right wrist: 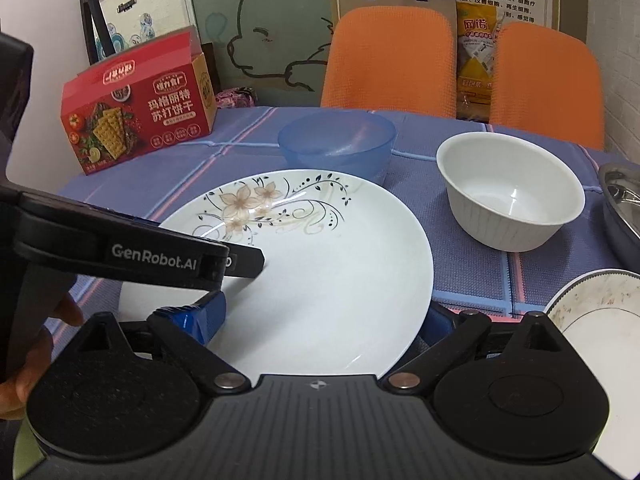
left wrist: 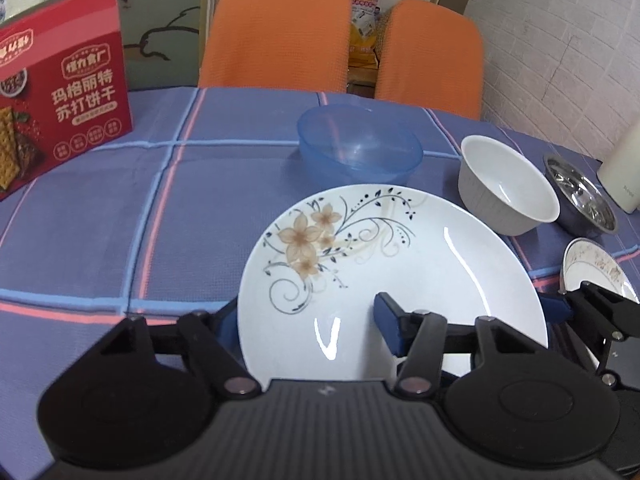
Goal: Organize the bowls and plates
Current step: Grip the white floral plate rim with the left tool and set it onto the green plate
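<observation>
Both claws, left claw [left wrist: 308, 320] and right claw [right wrist: 320, 316], pinch opposite rims of the white floral ceramic plate [left wrist: 400, 248], sharing its weight for transfer.

Black grippers, blue-padded fingers [left wrist: 390, 322], GenRobot.AI marking

"genrobot.ai" on left gripper [right wrist: 224, 280], box [right wrist: 140, 116] chinese, seemingly "苏打饼干"

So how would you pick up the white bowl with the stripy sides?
Grip the white bowl by its rim, coming down from above: one jaw inside, one outside. It stands upright, open and empty, and its sides flare too wide to squeeze whole. The near edge looks easiest, since the steel bowl sits close on its right.
</observation>
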Tool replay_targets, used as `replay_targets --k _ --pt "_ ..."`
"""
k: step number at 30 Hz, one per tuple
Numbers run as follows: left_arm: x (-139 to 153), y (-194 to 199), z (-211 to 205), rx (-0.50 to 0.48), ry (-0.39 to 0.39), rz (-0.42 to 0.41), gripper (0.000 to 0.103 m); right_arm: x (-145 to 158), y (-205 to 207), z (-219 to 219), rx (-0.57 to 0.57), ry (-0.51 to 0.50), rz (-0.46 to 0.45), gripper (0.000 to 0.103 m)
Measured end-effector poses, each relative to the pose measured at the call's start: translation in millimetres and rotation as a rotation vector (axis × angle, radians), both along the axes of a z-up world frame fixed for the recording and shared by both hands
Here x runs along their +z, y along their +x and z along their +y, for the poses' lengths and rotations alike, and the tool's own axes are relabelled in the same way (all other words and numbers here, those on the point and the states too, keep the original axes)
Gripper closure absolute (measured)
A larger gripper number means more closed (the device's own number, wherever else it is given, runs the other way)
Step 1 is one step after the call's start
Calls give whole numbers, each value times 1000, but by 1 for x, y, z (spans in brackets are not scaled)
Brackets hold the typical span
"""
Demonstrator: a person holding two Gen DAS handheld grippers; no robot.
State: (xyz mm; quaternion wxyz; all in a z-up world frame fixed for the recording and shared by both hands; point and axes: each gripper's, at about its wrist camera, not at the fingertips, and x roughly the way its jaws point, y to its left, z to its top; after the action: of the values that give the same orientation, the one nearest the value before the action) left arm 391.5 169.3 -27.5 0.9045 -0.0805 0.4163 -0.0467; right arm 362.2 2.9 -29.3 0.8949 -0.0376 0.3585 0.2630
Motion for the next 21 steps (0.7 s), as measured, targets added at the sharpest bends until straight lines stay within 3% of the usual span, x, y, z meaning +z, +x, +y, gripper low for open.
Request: replay_targets --k 5,11,15,21 --pt "28 -18 -3 6 3 -49 47 21 -21 4 -5 -21 -81 17" --pt "51 -65 -9 -18 21 -98 47 41 -58 -6 -12 16 -98 17" --pt "52 -105 -17 -35 23 -105 47 46 -96 -12 -27 33 -99 16" --pt "29 -158 -24 -29 17 -49 46 32 -144 -14 -35 34 -49 16"
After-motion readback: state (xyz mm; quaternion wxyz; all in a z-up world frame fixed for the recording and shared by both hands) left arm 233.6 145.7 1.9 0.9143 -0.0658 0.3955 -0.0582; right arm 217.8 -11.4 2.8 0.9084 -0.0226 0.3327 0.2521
